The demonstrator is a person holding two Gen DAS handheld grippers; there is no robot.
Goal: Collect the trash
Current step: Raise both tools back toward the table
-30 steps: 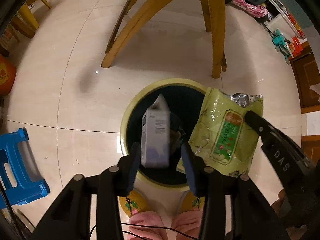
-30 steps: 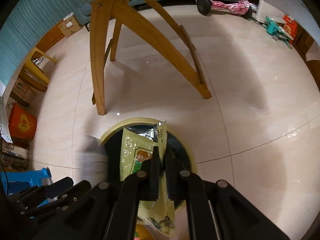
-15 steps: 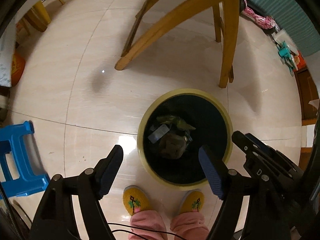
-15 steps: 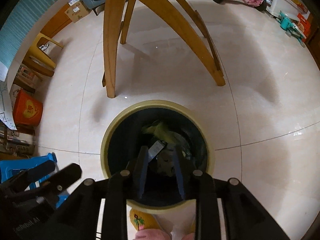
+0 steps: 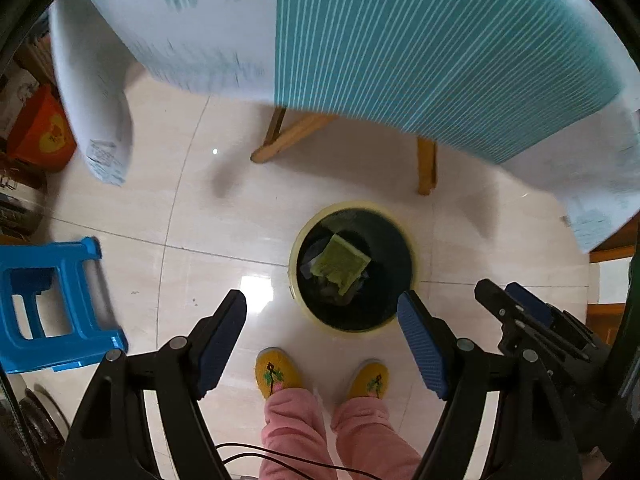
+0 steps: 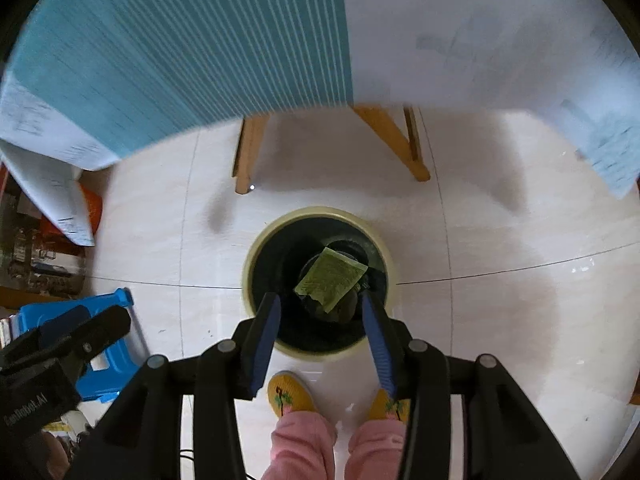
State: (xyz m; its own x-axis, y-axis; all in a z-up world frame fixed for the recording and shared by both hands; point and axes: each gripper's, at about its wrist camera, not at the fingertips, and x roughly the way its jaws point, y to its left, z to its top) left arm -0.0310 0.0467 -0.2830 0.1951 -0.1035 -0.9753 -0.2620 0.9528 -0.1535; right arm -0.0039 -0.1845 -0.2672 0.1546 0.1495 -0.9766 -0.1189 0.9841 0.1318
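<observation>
A round bin with a pale yellow rim and black liner stands on the tiled floor; it also shows in the right wrist view. A green snack bag lies on top of the other trash inside it, also seen in the right wrist view. My left gripper is open and empty, high above the floor just before the bin. My right gripper is open and empty above the bin's near rim; it shows at the right of the left wrist view.
A table with a teal striped cloth and white sheets overhangs behind the bin, on wooden legs. A blue plastic stool stands left. An orange box sits far left. The person's yellow slippers are just before the bin.
Both grippers let go: the carton and green bag dropped into the bin. Both grippers then opened wide and rose, so the bin looks smaller and the tablecloth came into view.
</observation>
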